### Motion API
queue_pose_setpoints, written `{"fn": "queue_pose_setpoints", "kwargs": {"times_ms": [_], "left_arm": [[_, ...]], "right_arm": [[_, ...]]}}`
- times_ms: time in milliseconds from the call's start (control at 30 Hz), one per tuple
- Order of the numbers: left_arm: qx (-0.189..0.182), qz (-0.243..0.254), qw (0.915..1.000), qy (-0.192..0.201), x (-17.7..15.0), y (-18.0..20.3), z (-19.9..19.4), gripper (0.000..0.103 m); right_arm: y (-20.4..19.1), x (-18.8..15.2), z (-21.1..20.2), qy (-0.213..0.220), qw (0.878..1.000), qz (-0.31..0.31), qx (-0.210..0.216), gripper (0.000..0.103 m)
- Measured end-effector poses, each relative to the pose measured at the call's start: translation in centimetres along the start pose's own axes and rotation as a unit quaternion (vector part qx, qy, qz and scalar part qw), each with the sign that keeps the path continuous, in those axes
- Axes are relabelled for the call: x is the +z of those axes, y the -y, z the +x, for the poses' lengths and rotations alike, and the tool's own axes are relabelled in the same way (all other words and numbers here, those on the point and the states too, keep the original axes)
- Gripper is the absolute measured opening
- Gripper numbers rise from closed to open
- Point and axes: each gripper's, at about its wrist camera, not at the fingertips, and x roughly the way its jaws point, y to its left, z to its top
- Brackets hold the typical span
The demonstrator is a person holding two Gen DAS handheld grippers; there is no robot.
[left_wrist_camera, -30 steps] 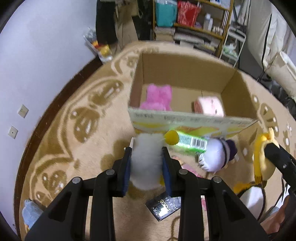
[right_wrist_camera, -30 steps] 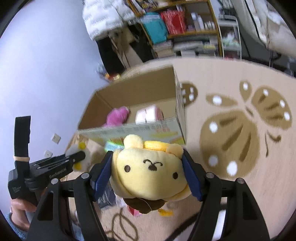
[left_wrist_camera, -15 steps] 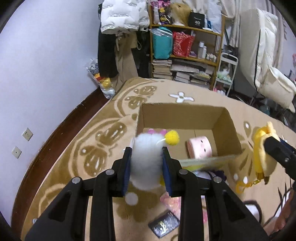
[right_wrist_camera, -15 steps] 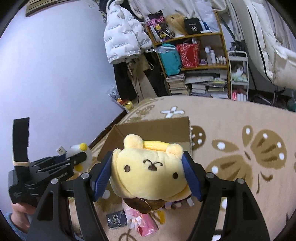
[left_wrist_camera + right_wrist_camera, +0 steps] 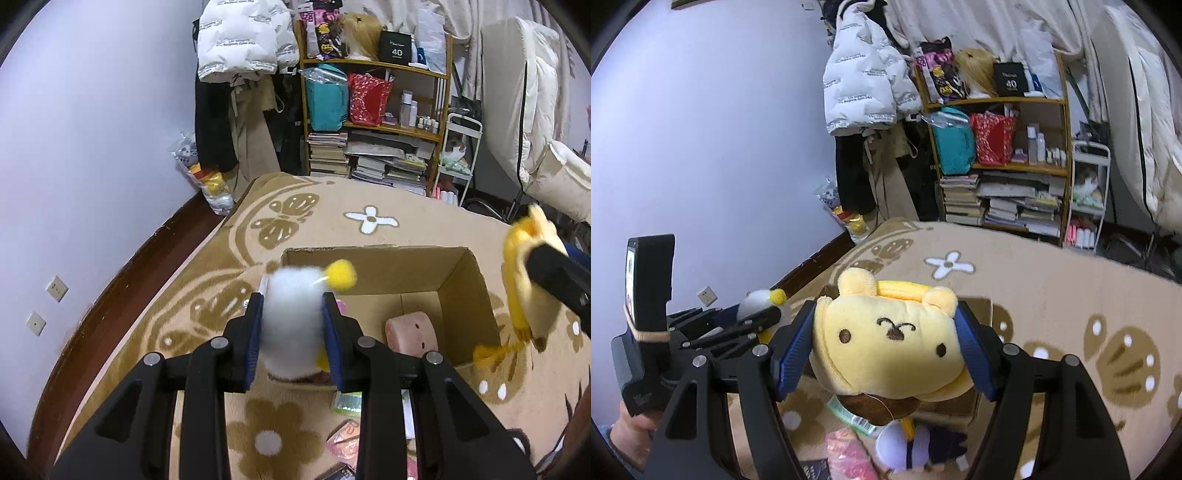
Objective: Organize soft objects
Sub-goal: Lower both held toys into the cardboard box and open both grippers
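Note:
My left gripper (image 5: 291, 325) is shut on a white fluffy plush (image 5: 291, 321) with a yellow pom-pom (image 5: 341, 274), held in the air above the near left edge of an open cardboard box (image 5: 465, 291). A pink round plush (image 5: 412, 332) lies in the box. My right gripper (image 5: 886, 347) is shut on a yellow dog-face plush (image 5: 886, 343), raised above the box; it also shows in the left wrist view (image 5: 524, 273) at the right. The left gripper shows in the right wrist view (image 5: 753, 314) at the left.
A purple and white plush (image 5: 908, 446), pink packets (image 5: 846, 458) and a green item (image 5: 347, 402) lie on the beige patterned rug (image 5: 369, 221) in front of the box. A cluttered shelf (image 5: 380, 122) and hanging jackets (image 5: 236, 48) stand at the far wall.
Both grippers have risen with their plushes, from near the rug in front of the box to well above it. The room's far wall has come into view.

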Motion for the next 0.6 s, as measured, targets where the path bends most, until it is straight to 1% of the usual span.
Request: {"fn": "queue_pose_setpoints", "kwargs": {"times_ms": [133,300,433,500,600], "left_arm": [[0.0,0.011,0.9999,0.006,0.5,0.4,0.3,0.029],[-0.018,0.014,0.9997,0.003,0.8,0.6,1.3,0.029],[-0.029,-0.003,0.9993,-0.022,0.6,-0.2,2.9,0.029],[-0.029,-0.01,0.9988,-0.039,0.5,-0.5,3.8,0.029],[-0.027,-0.012,0.9982,-0.053,0.2,-0.5,4.6,0.029]], "right_arm": [[-0.2,1.2,1.3,0.009,1.0,-0.008,0.0,0.077],[-0.1,2.0,3.4,0.006,1.0,-0.016,0.0,0.077],[0.2,1.4,5.3,-0.011,1.0,-0.016,-0.005,0.078],[0.6,0.9,6.3,-0.024,1.0,-0.007,-0.003,0.08],[1.1,0.3,7.4,-0.04,0.999,0.004,0.001,0.082]]}}
